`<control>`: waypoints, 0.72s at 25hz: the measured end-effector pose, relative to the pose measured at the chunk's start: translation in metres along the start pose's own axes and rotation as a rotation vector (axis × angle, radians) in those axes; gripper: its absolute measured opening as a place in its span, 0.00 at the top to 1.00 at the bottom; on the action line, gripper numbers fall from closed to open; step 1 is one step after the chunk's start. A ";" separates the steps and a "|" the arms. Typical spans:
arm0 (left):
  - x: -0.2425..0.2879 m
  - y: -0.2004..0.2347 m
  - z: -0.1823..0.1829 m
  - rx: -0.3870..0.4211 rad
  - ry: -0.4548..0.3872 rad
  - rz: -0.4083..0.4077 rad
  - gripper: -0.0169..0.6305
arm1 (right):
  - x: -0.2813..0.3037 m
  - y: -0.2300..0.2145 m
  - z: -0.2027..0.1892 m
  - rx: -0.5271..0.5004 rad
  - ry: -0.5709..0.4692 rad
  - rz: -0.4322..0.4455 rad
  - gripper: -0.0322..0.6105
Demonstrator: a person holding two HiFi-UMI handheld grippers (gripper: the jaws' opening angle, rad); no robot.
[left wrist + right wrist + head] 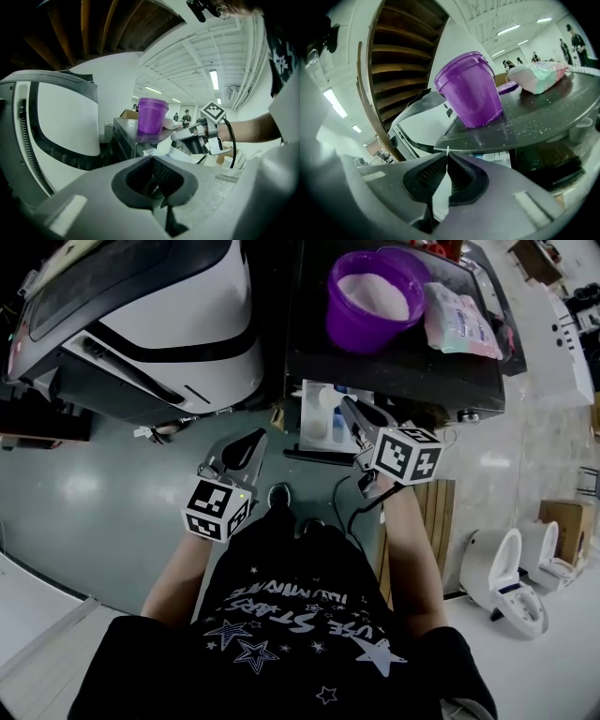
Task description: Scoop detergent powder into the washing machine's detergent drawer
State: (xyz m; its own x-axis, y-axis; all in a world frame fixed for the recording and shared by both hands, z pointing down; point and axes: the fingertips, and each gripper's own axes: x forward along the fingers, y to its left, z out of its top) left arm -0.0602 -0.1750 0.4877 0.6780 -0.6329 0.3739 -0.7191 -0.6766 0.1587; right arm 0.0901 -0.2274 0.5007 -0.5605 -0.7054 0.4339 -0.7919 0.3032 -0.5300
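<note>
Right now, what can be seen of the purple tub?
The purple tub is round, plastic-looking, ribbed under its rim, lidless and upright on the dark machine top, holding white powder. A pastel bag lies close at its right. Specks dot the top around it. The right gripper, shut on a white scoop, is clear of it.

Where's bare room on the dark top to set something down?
Bare: the front strip of the dark top, between the purple bucket and the front edge, dusted with spilled grains; also the strip left of the bucket. Crowded: the right side, where the plastic pouch lies beside the bucket.
</note>
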 end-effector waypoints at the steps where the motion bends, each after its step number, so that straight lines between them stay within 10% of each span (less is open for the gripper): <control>1: 0.001 -0.001 -0.002 -0.001 0.004 -0.005 0.97 | 0.002 0.000 -0.001 -0.021 0.007 -0.010 0.89; 18: 0.015 -0.004 -0.006 -0.004 0.019 -0.037 0.97 | 0.006 0.019 0.002 -0.263 0.031 -0.033 0.90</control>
State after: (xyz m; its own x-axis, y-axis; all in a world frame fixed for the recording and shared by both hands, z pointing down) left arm -0.0481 -0.1793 0.4978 0.7012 -0.6000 0.3851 -0.6940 -0.6980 0.1761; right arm 0.0726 -0.2270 0.4914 -0.5370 -0.6989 0.4724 -0.8436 0.4392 -0.3091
